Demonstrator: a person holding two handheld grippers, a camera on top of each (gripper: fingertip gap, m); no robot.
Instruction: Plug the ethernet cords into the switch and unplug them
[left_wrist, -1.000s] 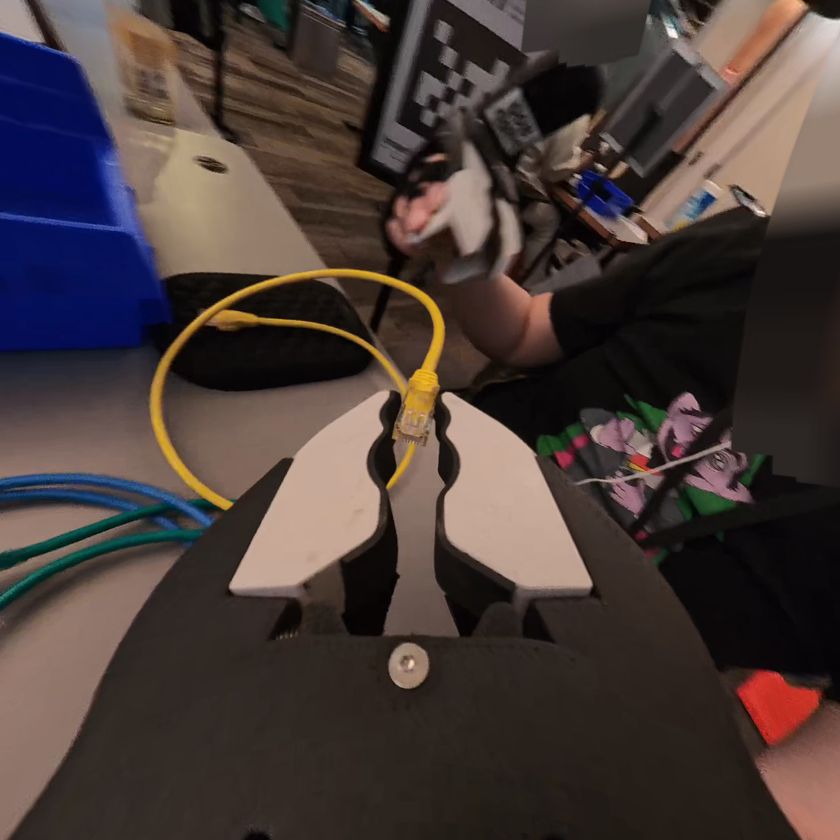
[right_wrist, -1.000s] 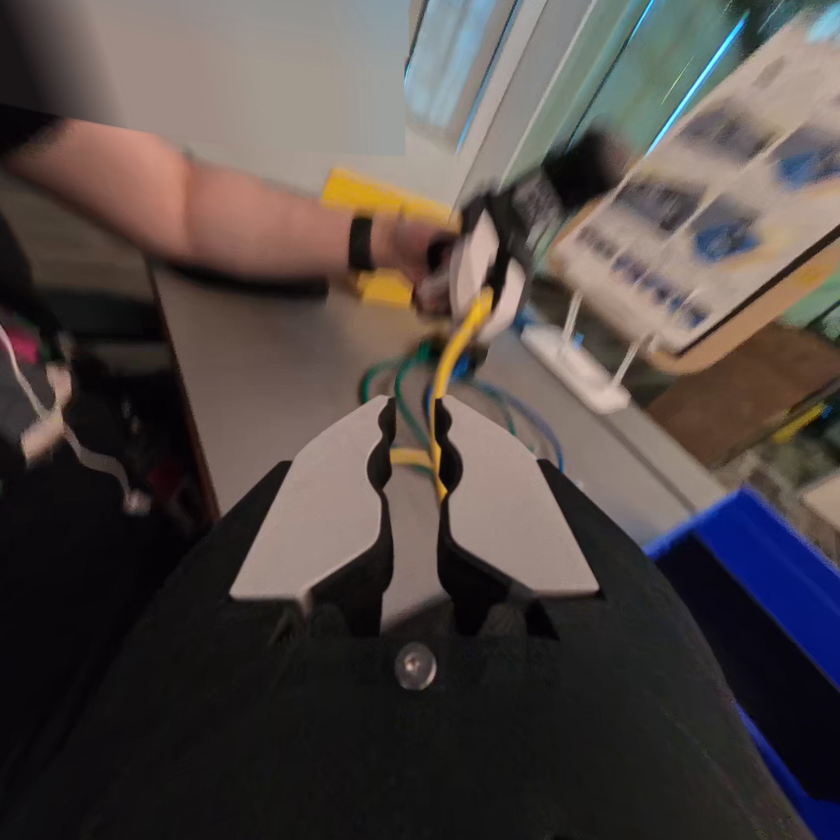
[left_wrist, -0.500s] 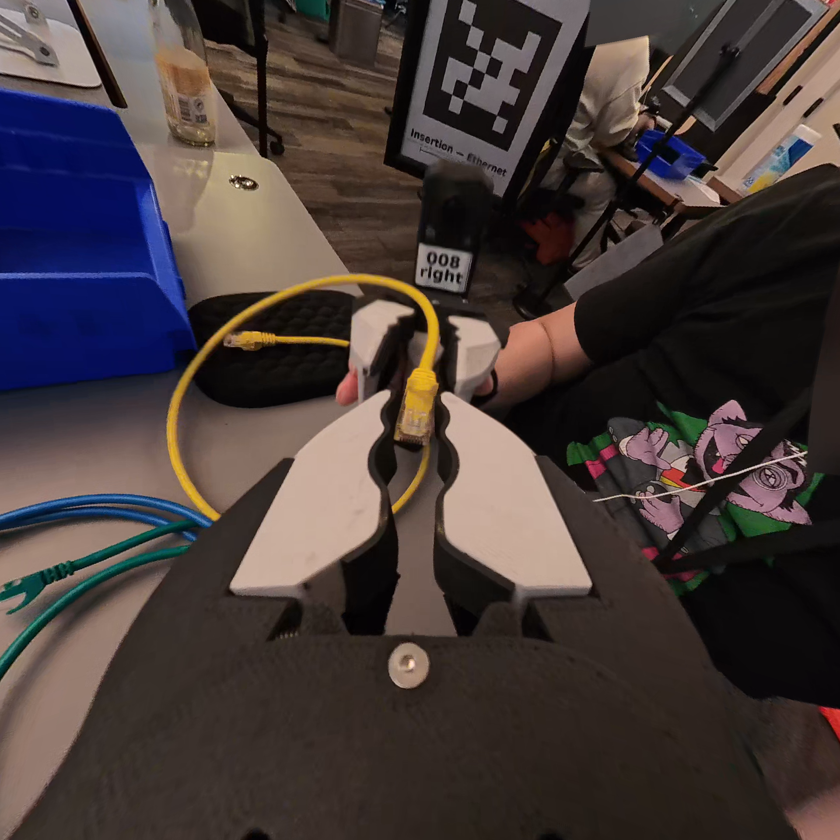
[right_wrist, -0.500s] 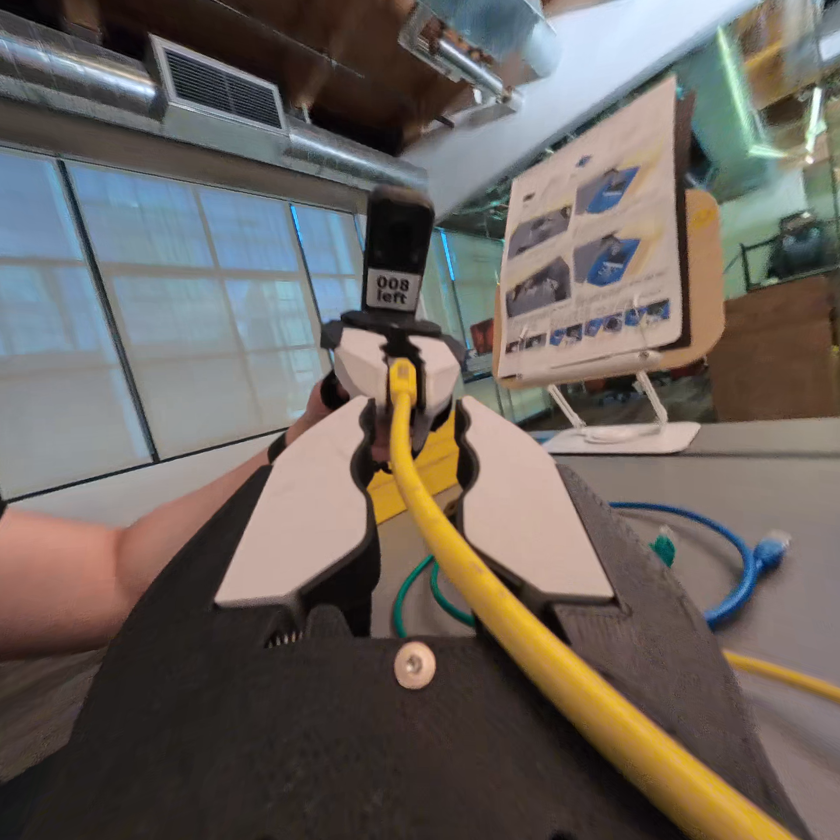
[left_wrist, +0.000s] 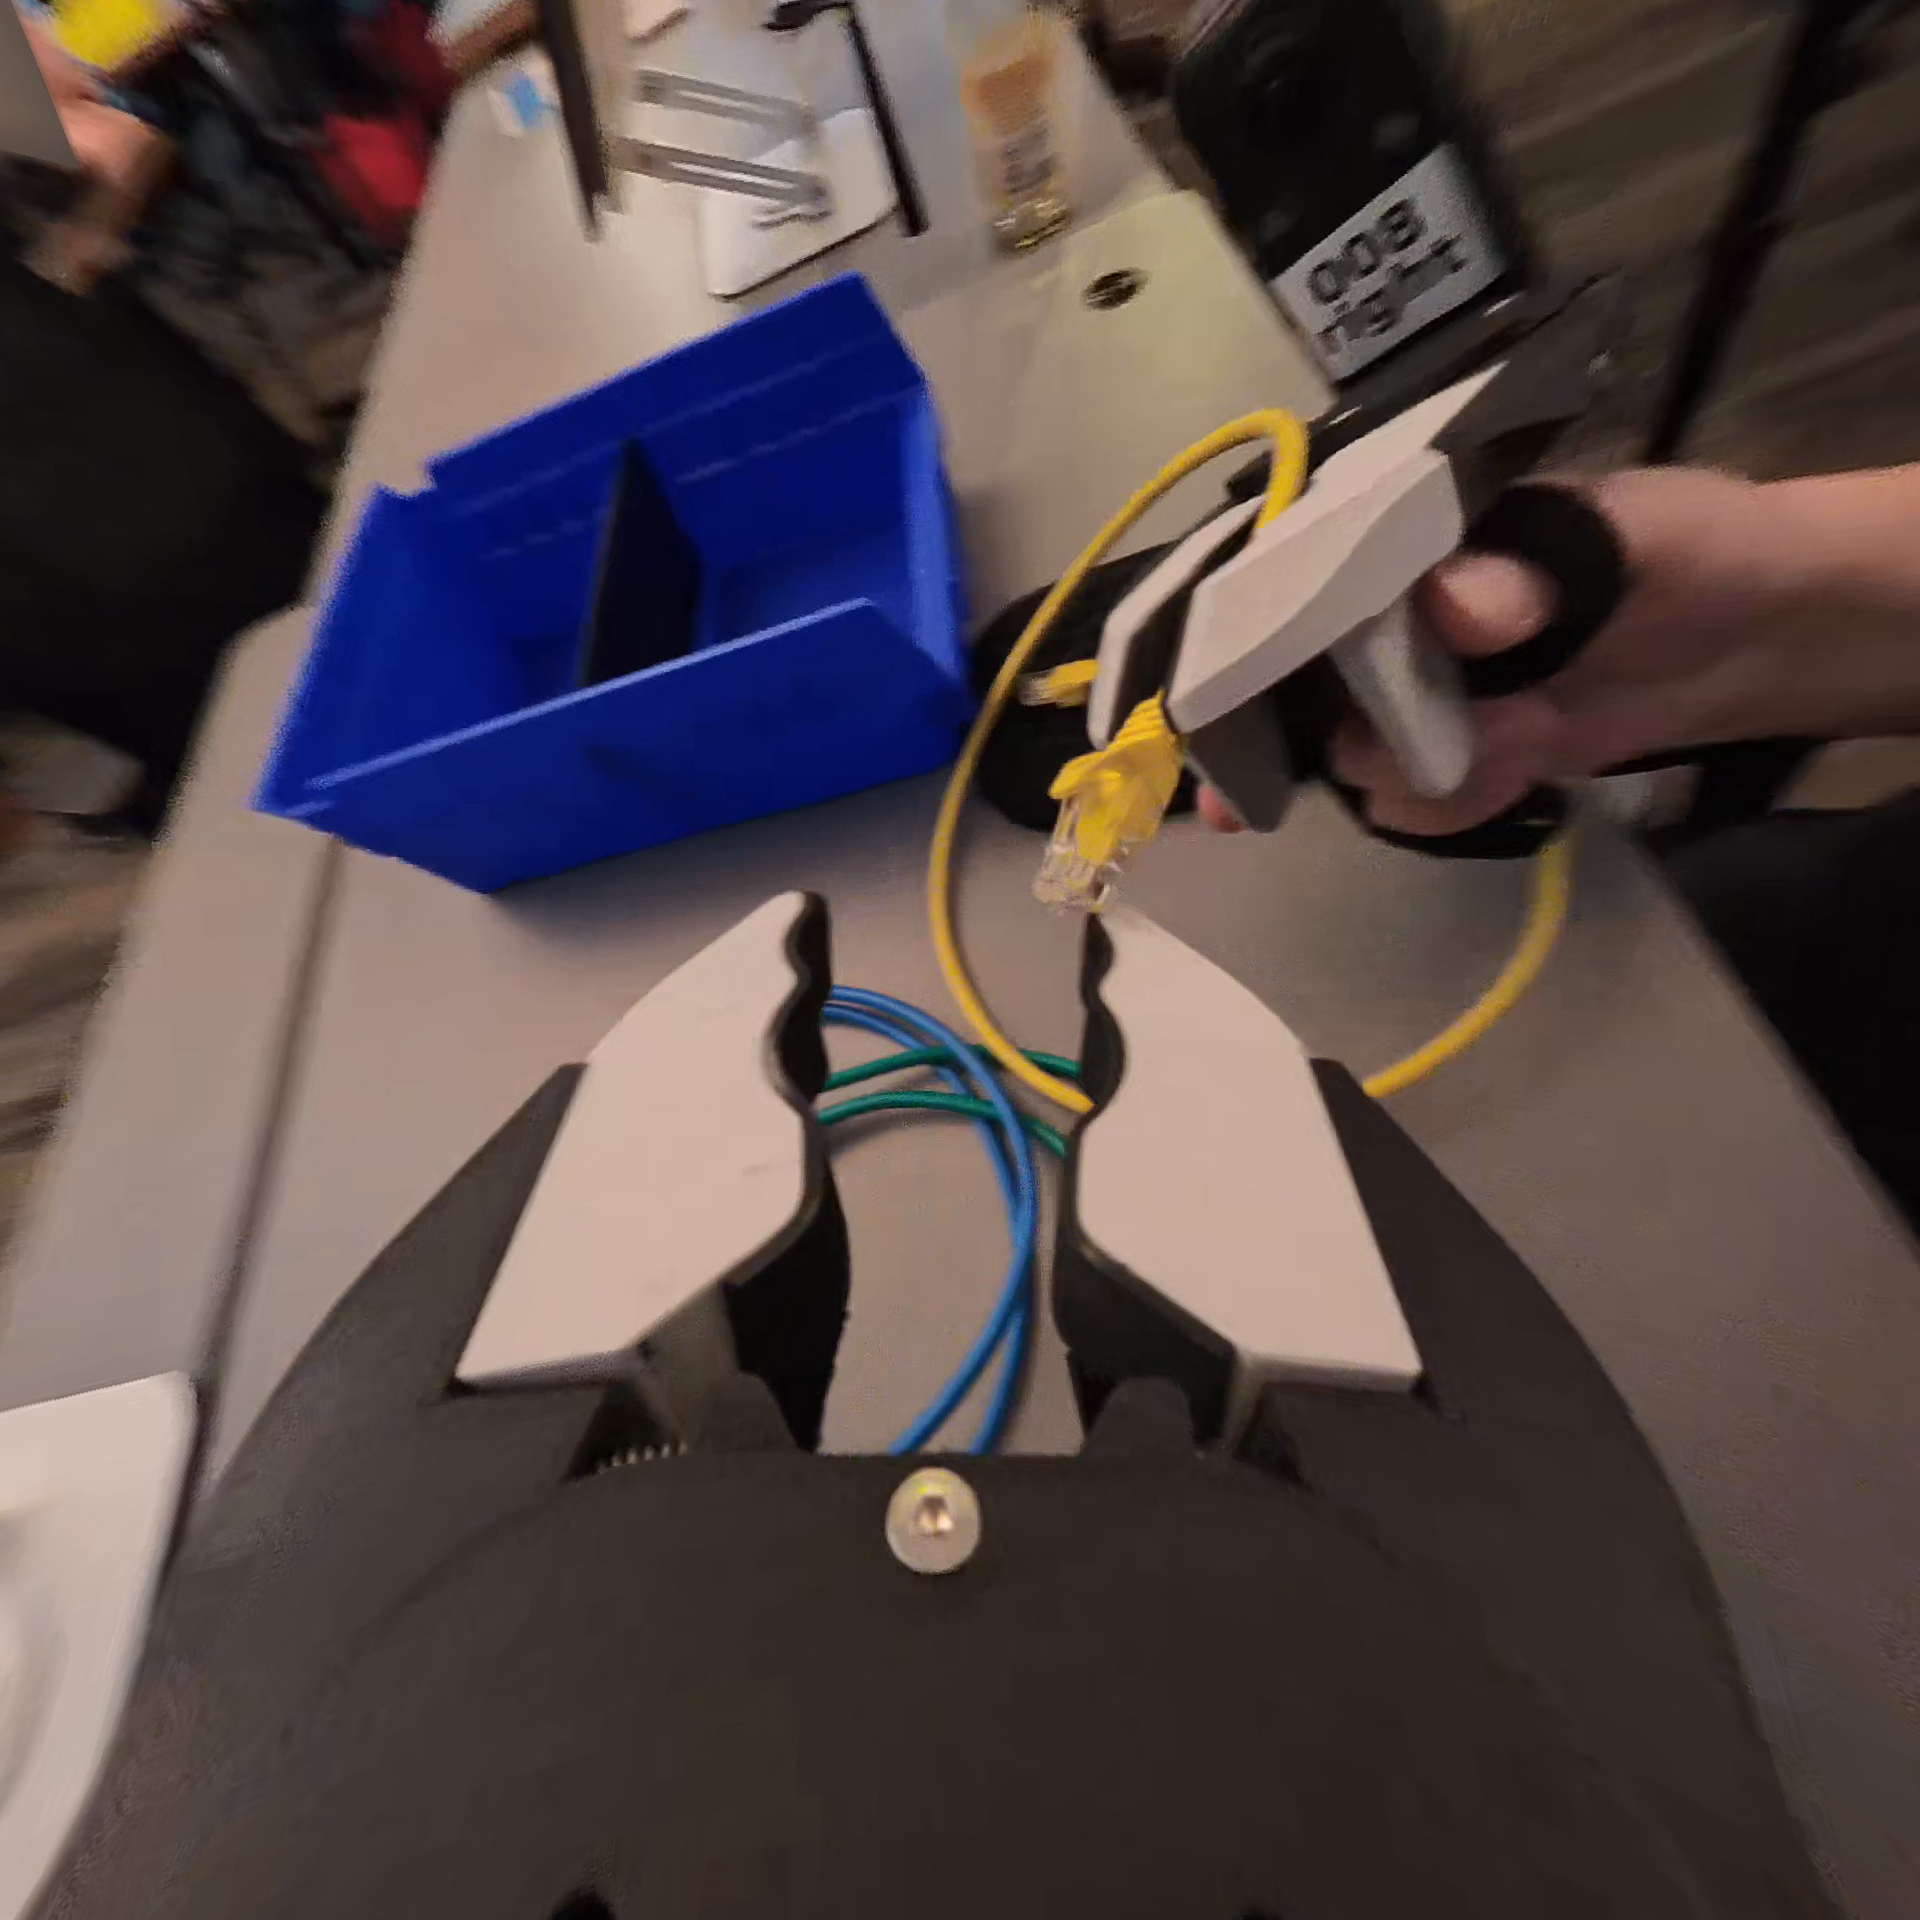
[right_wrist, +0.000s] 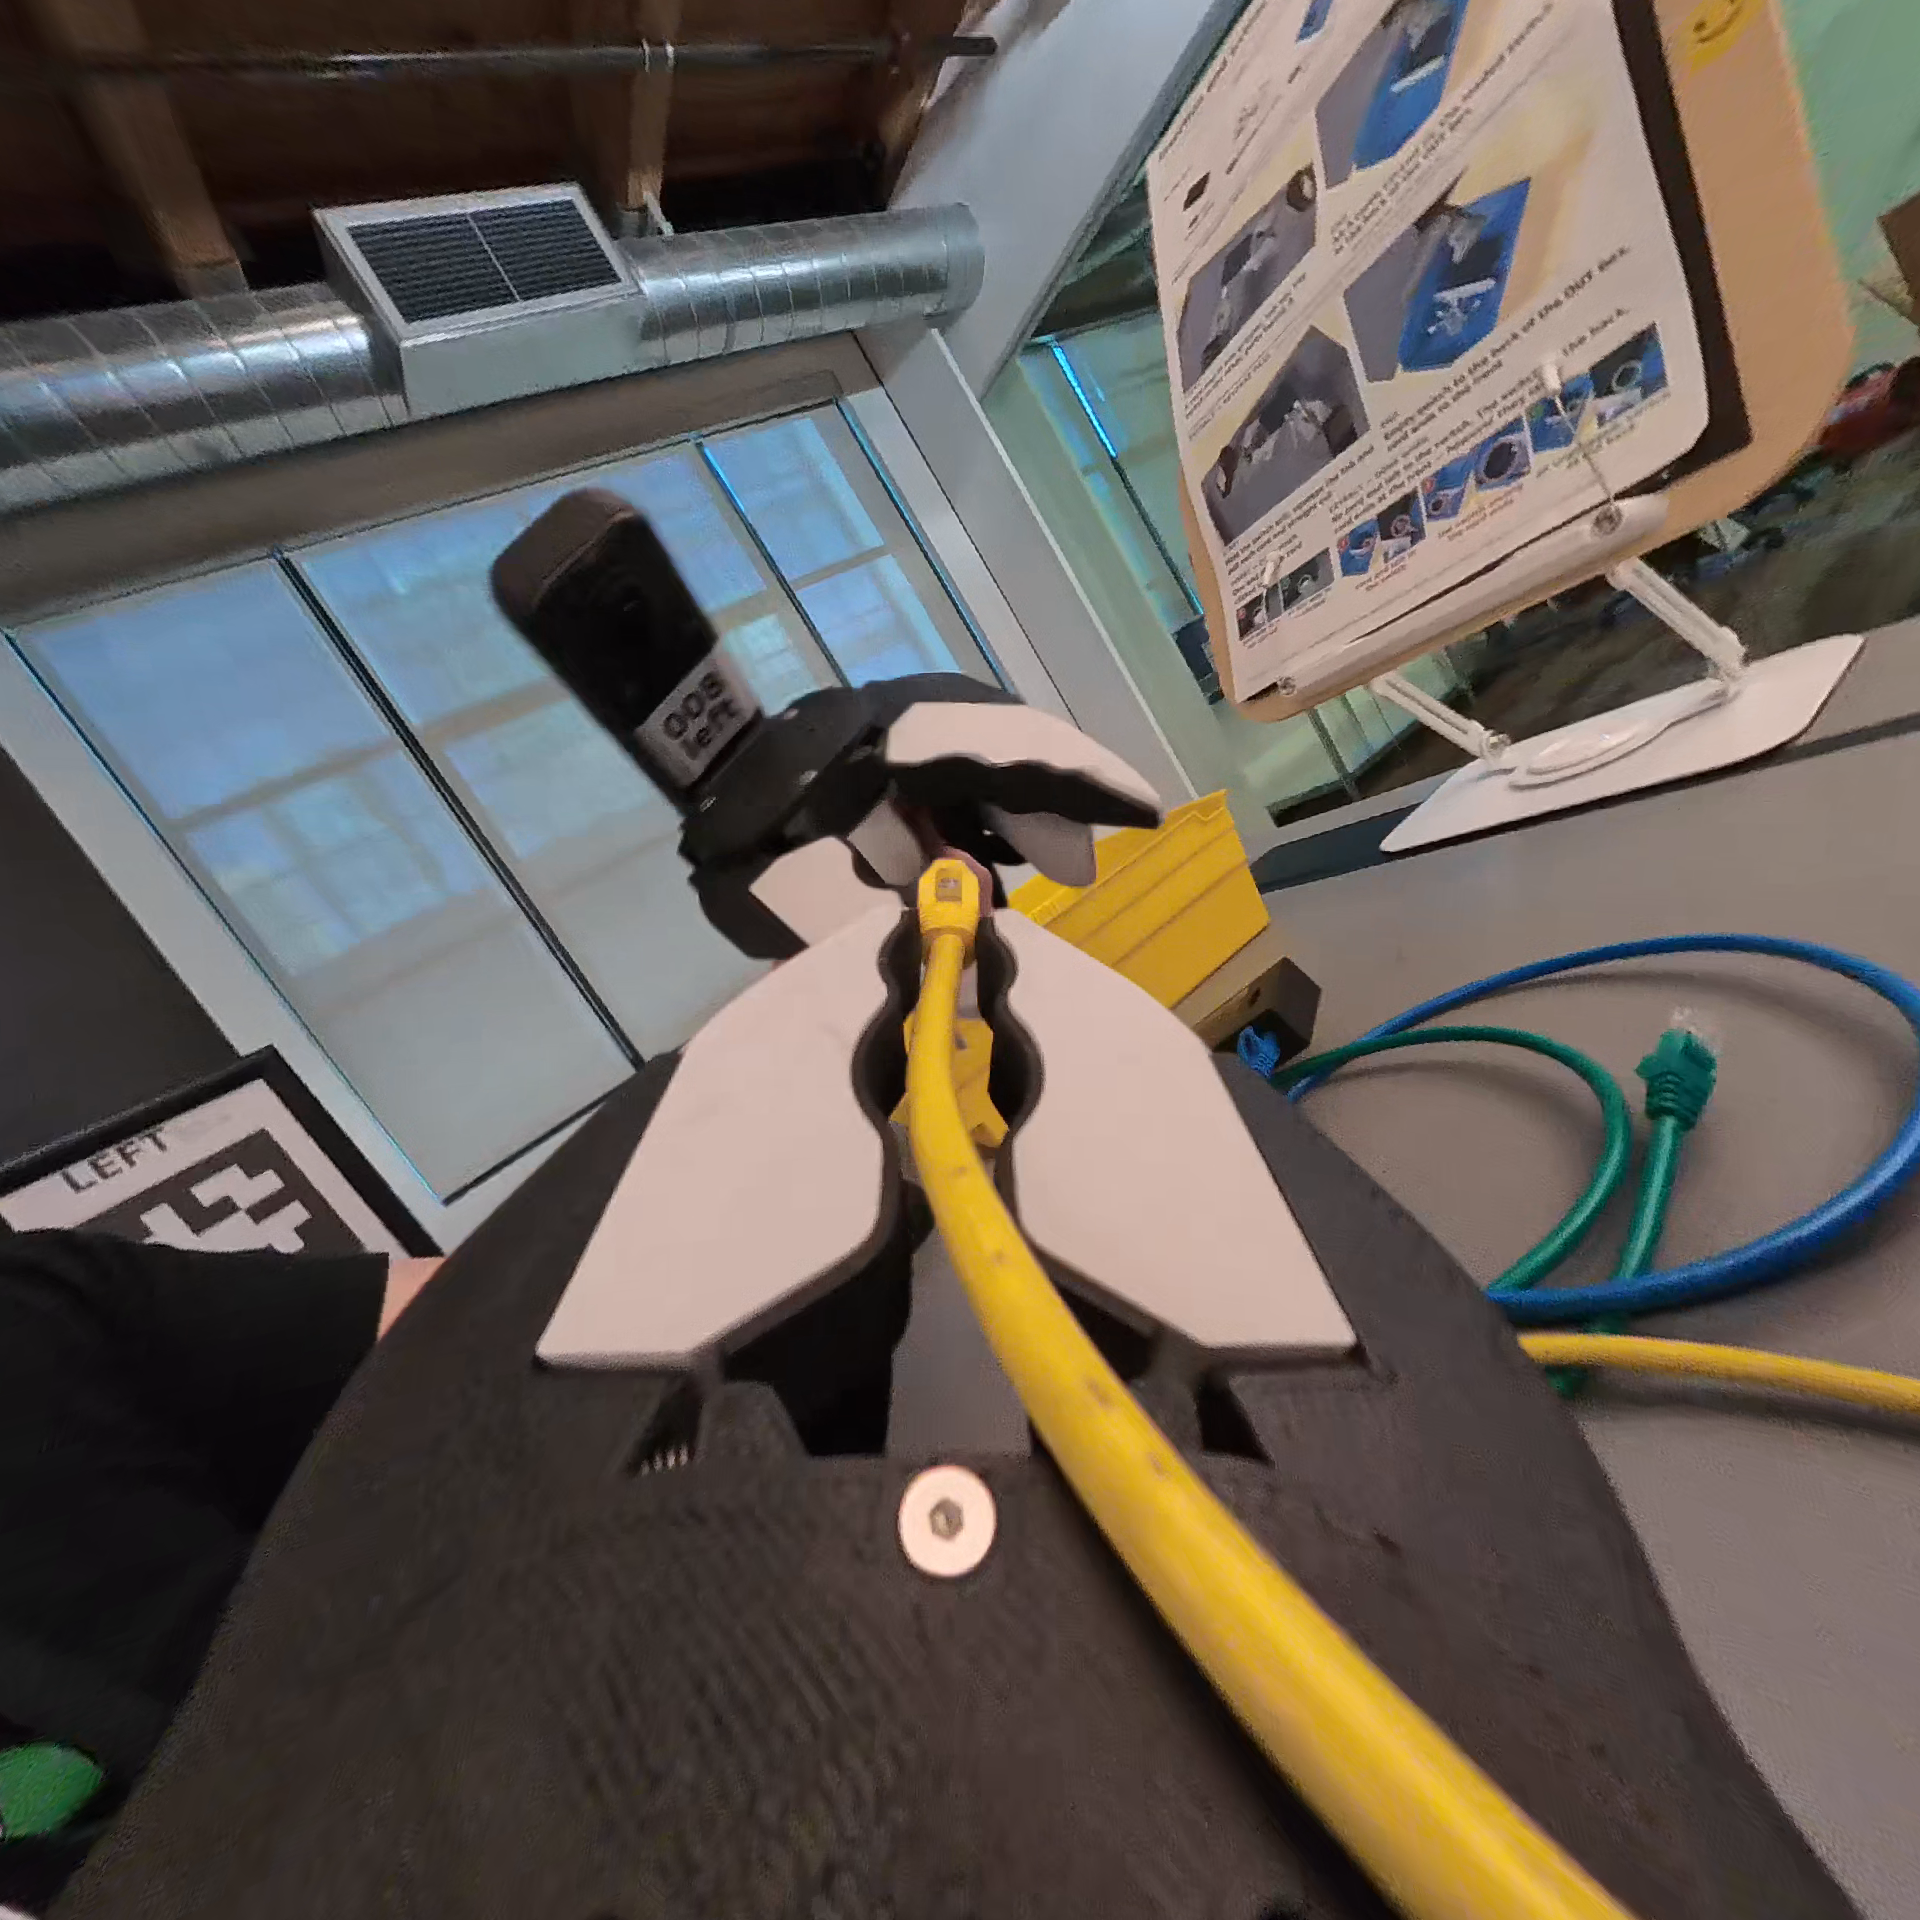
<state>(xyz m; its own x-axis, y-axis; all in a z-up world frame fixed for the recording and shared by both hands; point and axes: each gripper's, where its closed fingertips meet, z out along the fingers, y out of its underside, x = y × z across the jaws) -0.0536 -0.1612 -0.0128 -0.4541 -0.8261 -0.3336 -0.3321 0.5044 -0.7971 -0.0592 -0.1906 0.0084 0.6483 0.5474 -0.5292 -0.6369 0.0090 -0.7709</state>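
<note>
The left gripper (left_wrist: 951, 925) is spread wide, holding nothing, above blue and green cords (left_wrist: 987, 1143) on a grey table (left_wrist: 436, 997). The right gripper (left_wrist: 1153, 717) grips a yellow cord (left_wrist: 966, 790) beside a blue bin (left_wrist: 623, 644).

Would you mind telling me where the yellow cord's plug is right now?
The yellow plug sits in the right gripper, its tip just beyond the open left gripper, above the grey table near the blue bin.

yellow cord (left_wrist: 966, 727), blue bin (left_wrist: 644, 644), green cord (right_wrist: 1600, 1143), seemingly quilted black pad (left_wrist: 1023, 717)
</note>
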